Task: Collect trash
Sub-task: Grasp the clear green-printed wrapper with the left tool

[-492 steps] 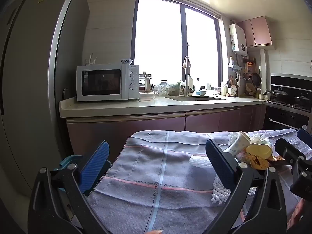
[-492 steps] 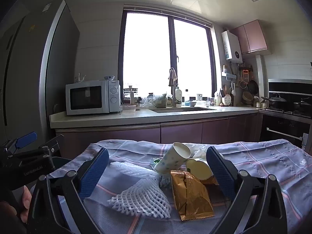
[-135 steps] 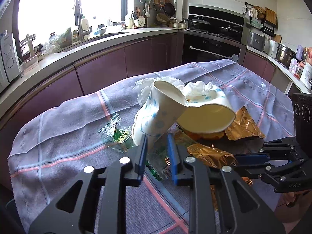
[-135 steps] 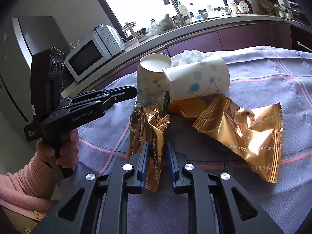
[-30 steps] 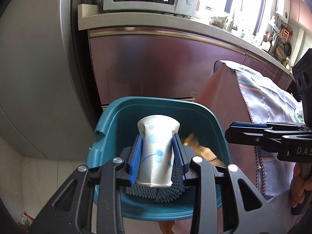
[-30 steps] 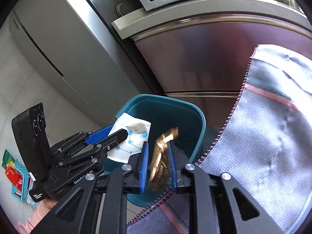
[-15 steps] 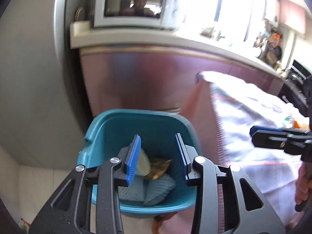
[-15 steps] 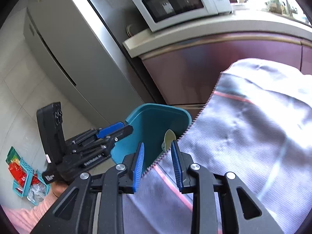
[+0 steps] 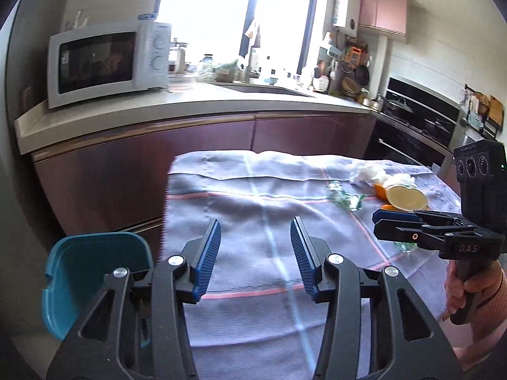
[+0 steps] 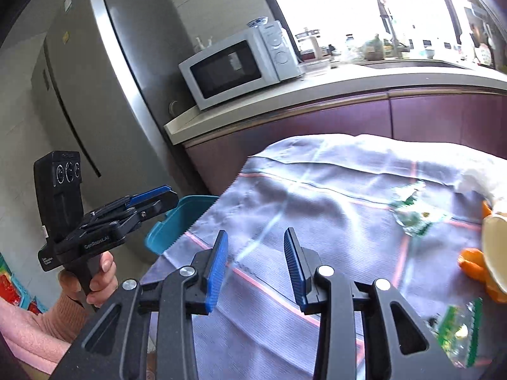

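My left gripper [image 9: 256, 247] is open and empty over the left part of the grey-blue cloth table [image 9: 240, 212]. My right gripper [image 10: 255, 259] is open and empty over the same cloth [image 10: 317, 190]. The teal trash bin [image 9: 88, 272] stands on the floor at the table's left edge; its rim also shows in the right wrist view [image 10: 177, 221]. On the far right of the cloth lie a paper cup [image 9: 404, 198], orange peel [image 9: 379, 190], white tissue [image 9: 370, 171] and a clear green wrapper [image 9: 343, 198]. The right wrist view shows the cup [image 10: 496, 247], peel [image 10: 473, 262] and wrappers [image 10: 415, 215].
A kitchen counter [image 9: 190, 101] with a white microwave [image 9: 104, 60] runs behind the table. A grey fridge [image 10: 104, 88] stands left of the bin. An oven and stove [image 9: 418, 126] are at the back right. Another clear green wrapper [image 10: 459, 329] lies near the table's front.
Both grippers dropped their loads, cup and gold wrapper, into the bin, opened wider, and swung up and right from the bin toward the table.
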Demonstrator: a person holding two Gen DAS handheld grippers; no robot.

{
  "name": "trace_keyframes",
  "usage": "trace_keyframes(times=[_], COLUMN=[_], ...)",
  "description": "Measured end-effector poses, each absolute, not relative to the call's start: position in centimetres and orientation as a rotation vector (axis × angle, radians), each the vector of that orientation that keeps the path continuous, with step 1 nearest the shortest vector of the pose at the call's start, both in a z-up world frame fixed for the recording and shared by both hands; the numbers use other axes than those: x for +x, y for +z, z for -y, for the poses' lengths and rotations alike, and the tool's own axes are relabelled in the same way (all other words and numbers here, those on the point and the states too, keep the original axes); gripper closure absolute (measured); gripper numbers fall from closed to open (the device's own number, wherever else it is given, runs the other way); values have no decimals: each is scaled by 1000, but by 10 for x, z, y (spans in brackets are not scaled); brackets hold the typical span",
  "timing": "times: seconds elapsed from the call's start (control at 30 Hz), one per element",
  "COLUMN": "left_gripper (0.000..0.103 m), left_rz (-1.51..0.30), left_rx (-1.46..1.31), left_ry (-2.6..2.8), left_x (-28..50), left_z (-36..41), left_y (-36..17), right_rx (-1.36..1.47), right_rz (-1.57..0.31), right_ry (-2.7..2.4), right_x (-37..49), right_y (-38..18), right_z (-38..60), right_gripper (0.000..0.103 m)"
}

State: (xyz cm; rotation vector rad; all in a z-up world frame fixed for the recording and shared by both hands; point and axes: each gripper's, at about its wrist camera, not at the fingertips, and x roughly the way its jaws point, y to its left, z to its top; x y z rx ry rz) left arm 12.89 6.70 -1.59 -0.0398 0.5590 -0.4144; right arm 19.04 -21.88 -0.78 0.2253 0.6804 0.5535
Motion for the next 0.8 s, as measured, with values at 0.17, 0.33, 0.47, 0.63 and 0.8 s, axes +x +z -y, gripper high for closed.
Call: trace_keyframes(times=[0.17,0.33,0.47,0.63,0.8], left_gripper=[57,57,57,57,57], left_rz=[-593,-641,-684,-751,-808], left_rx=[1,30,51,55,63], left_ry=[-551,-664,-723,-770,-791], left_x=[122,119,122,131,138], left_z=[0,55,91,121,139], left_y=[-22,-36,-48,-63,-75], right_rx=[269,331,379,460,554], right_rz=[-664,-655,-656,-657,-655], right_ry=[433,333,271,221,178], right_x=[170,152,142,136,132], right_y=[-15,-25,-35,-48,-61], right_z=[274,324,351,377,404], right_gripper=[68,68,68,68,64])
